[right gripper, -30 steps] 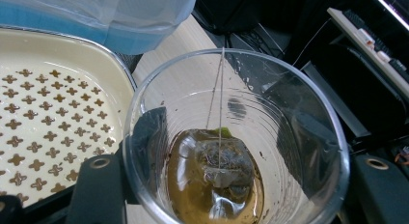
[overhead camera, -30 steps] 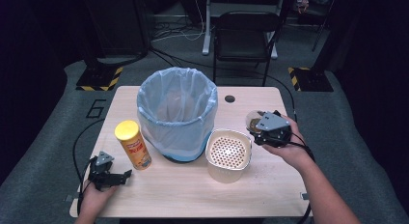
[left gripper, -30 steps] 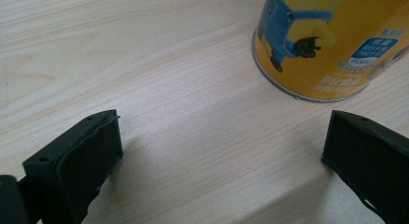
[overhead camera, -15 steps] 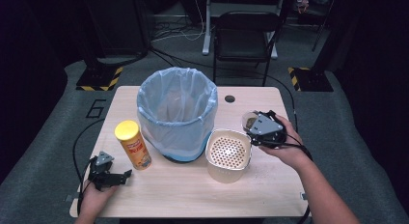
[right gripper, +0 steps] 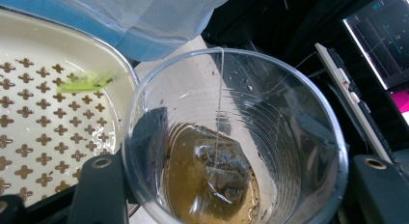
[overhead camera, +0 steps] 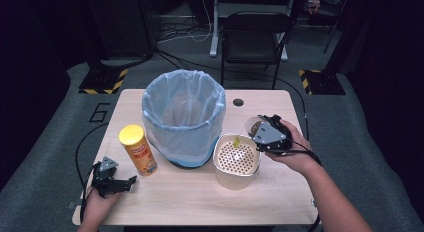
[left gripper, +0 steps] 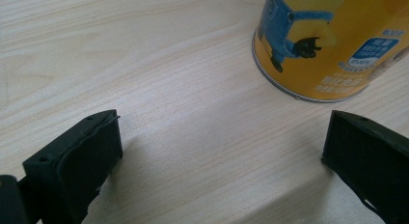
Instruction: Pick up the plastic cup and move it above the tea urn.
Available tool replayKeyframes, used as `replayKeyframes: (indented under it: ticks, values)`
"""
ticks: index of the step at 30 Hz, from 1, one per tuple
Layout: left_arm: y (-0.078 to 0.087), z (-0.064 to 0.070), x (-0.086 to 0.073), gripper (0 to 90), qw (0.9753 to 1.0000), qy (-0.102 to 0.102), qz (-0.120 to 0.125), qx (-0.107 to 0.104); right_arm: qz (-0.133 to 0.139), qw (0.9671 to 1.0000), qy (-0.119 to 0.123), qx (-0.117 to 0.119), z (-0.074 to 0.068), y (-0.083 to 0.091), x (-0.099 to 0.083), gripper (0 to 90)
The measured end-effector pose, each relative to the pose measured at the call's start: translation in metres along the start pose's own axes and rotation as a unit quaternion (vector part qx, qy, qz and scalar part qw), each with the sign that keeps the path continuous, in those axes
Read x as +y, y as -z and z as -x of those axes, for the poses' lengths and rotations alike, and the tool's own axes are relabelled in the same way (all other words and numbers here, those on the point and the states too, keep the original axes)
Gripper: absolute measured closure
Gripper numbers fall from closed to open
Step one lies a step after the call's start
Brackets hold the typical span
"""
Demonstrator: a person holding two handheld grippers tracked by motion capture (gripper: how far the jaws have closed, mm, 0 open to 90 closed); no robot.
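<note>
Beside the strainer [overhead camera: 237, 158], right claw [overhead camera: 261, 131] clamped on cup [right gripper: 235, 137]: tilt slowly, keep teabag [right gripper: 219, 161] over the holes. Left claw [overhead camera: 114, 182] apart, idle on tabletop [overhead camera: 200, 197].

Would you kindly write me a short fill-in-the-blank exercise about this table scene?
1. The right gripper is shut on a clear cup of tea holding a ____.
2. The left gripper, jaws open, rests near the ____ can.
3. The bin is lined with a ____ bag.

Missing words: tea bag; yellow; blue
</note>
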State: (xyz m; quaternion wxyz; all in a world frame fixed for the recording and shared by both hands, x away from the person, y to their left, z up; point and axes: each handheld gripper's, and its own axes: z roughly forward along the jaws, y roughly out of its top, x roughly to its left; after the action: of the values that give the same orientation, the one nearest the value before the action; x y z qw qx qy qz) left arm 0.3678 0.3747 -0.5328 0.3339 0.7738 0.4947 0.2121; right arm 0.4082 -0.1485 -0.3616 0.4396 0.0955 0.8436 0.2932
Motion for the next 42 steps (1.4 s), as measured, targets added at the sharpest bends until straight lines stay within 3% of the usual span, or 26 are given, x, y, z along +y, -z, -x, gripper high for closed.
replayKeyframes:
  ticks: [9, 15, 16, 20, 28, 32, 33, 34, 35, 38, 39, 40, 41, 42]
  values:
    - [0.000, 0.000, 0.000, 0.0, 1.0000, 0.000, 0.000, 0.000, 0.001, 0.9997, 0.025, -0.007, -0.003, -0.001, 0.004, 36.1]
    - [0.000, 0.000, 0.000, 0.0, 1.0000, 0.000, 0.000, 0.000, -0.002, 0.9983, 0.056, -0.018, -0.010, 0.000, 0.009, 36.1]
    - [0.000, 0.000, 0.000, 0.0, 1.0000, 0.000, 0.000, 0.000, -0.001, 0.9973, 0.071, -0.020, -0.012, -0.001, 0.012, 36.1]
    - [0.000, 0.000, 0.000, 0.0, 1.0000, 0.000, 0.000, 0.000, 0.000, 0.9965, 0.081, -0.021, -0.016, -0.001, 0.015, 36.1]
    - [0.000, 0.000, 0.000, 0.0, 1.0000, 0.000, 0.000, 0.000, 0.001, 0.9920, 0.118, -0.045, -0.026, -0.001, 0.018, 36.4]
    - [0.000, 0.000, 0.000, 0.0, 1.0000, 0.000, 0.000, 0.000, 0.001, 0.9875, 0.147, -0.058, -0.030, -0.004, 0.017, 36.6]
    - [0.000, 0.000, 0.000, 0.0, 1.0000, 0.000, 0.000, 0.000, 0.003, 0.9831, 0.171, -0.066, -0.034, -0.005, 0.017, 36.6]
    - [0.000, 0.000, 0.000, 0.0, 1.0000, 0.000, 0.000, 0.000, 0.005, 0.9811, 0.180, -0.071, -0.035, -0.005, 0.017, 36.7]
    - [0.000, 0.000, 0.000, 0.0, 1.0000, 0.000, 0.000, 0.000, 0.005, 0.9811, 0.180, -0.071, -0.035, -0.005, 0.017, 36.7]
    - [0.000, 0.000, 0.000, 0.0, 1.0000, 0.000, 0.000, 0.000, 0.009, 0.9696, 0.226, -0.093, -0.043, -0.006, 0.019, 36.8]
    - [0.000, 0.000, 0.000, 0.0, 1.0000, 0.000, 0.000, 0.000, 0.014, 0.9615, 0.254, -0.104, -0.047, -0.007, 0.019, 36.8]
    - [0.000, 0.000, 0.000, 0.0, 1.0000, 0.000, 0.000, 0.000, 0.014, 0.9615, 0.254, -0.104, -0.047, -0.007, 0.019, 36.8]
    - [0.000, 0.000, 0.000, 0.0, 1.0000, 0.000, 0.000, 0.000, 0.014, 0.9528, 0.280, -0.116, -0.050, -0.008, 0.019, 36.8]
    - [0.000, 0.000, 0.000, 0.0, 1.0000, 0.000, 0.000, 0.000, 0.015, 0.9394, 0.317, -0.128, -0.056, -0.010, 0.020, 37.0]
